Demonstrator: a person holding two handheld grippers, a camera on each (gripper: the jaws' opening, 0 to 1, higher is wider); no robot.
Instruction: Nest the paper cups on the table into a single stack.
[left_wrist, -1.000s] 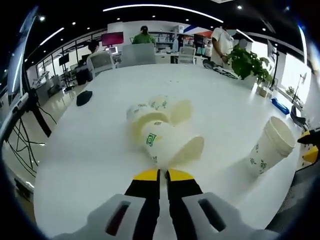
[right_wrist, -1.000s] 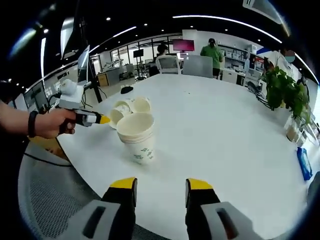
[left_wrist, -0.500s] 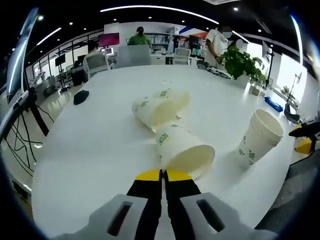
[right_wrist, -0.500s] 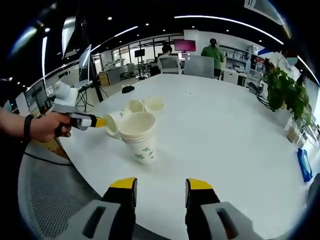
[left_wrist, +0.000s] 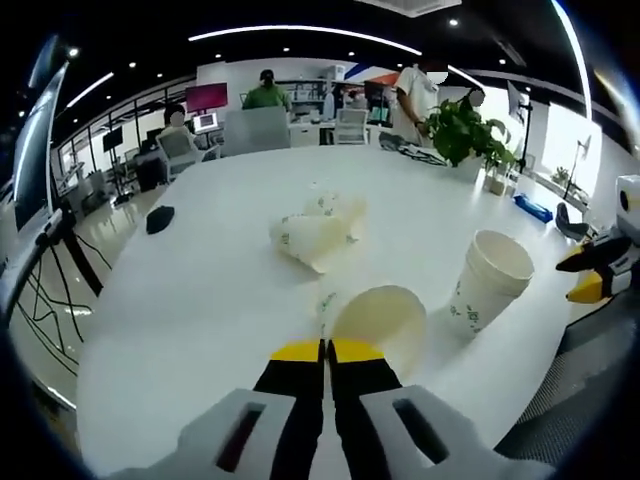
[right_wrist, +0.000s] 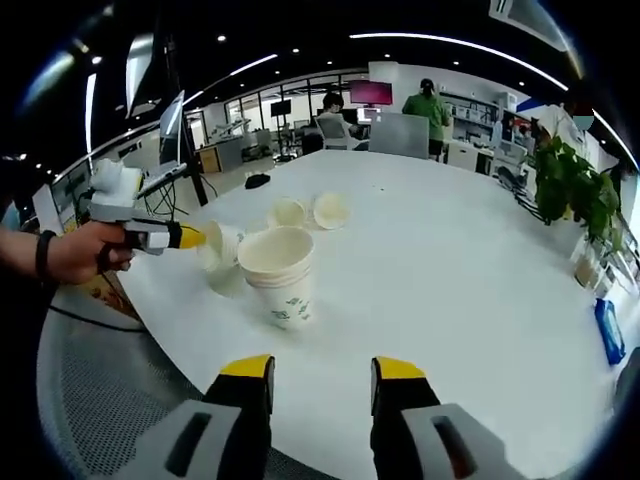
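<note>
Right now we have the left tool (left_wrist: 323, 350) clenched on the rim of one paper cup (left_wrist: 372, 318), its yellow tips pressed together over the cup's lip, and the cup's open mouth faces us in the left gripper view. In the right gripper view the cup in the left tool appears tilted, just above the white counter (right_wrist: 450, 270), close beside the upright stack (right_wrist: 279, 275). Our right tool (right_wrist: 325, 372) is released, its jaws well parted, near the counter's edge facing that stack. Two more cups (left_wrist: 318, 226) lie on their sides farther back on the counter, touching each other.

We judge the step in hand to be carrying this cup to the stack. Next, we think, the cup must be turned mouth-up, lined over the stack's mouth and lowered in; the right tool could steady the stack, which looks light and apt to tip.
</note>
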